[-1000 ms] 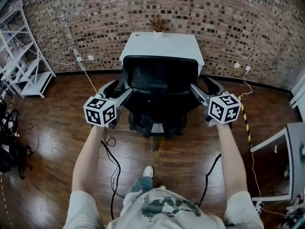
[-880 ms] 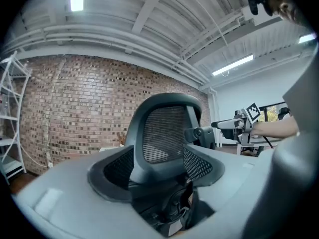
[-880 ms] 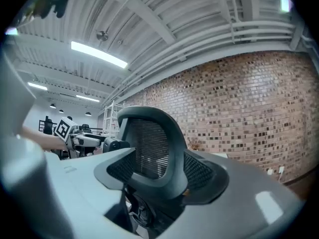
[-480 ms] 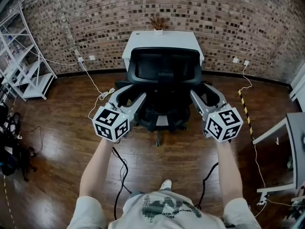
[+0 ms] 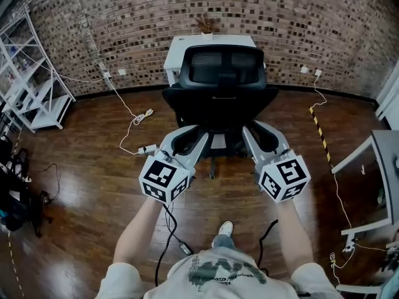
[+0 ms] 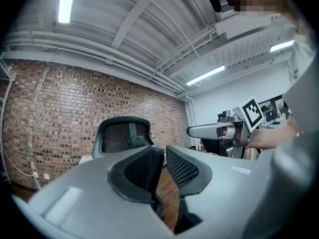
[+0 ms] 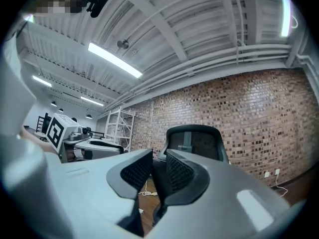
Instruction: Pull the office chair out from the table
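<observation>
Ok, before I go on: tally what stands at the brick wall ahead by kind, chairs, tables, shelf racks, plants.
Office chair: 1
White table: 1
Shelf rack: 1
Potted plant: 1
Total: 4

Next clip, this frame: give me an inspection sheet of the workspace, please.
Surface: dark wooden floor.
Job's things: black office chair before the white table, touched by neither gripper.
Clutter: potted plant on the table.
Grippers: left gripper and right gripper closing, nothing between the jaws.
Cables: white cable from wall to power strip; black cable across the floor.
Surroundings: brick wall, white shelving left, striped floor tape right.
</observation>
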The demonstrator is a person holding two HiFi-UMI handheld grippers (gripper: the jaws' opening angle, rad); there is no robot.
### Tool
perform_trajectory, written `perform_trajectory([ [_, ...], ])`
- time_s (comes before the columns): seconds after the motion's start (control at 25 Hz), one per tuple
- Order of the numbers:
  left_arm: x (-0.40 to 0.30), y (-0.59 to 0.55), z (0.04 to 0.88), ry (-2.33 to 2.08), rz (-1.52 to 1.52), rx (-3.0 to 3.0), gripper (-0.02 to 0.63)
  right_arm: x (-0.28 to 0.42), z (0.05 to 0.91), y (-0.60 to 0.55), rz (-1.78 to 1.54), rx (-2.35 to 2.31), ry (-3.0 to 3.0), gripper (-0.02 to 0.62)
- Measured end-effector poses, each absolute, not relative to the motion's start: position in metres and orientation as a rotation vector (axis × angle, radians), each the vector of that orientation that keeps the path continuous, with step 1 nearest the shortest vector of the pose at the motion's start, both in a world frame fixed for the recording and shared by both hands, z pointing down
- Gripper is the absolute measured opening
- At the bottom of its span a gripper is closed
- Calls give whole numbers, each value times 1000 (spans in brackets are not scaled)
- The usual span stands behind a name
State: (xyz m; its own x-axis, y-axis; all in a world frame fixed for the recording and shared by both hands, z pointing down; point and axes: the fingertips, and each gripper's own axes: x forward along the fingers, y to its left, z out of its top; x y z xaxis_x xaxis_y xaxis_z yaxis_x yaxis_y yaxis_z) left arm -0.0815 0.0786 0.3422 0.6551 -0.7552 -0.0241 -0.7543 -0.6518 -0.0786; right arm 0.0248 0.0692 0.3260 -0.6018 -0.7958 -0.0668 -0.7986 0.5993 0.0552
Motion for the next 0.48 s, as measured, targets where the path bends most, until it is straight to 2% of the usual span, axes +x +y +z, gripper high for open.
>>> perform_trajectory([
  [0.2, -81, 139, 337, 1271, 121, -2782, 20, 7, 326, 129, 132, -1391, 2737, 19],
  [0.48, -67, 212, 344, 1322, 198, -2801, 15, -18, 339, 204, 91, -1383, 2716, 0],
])
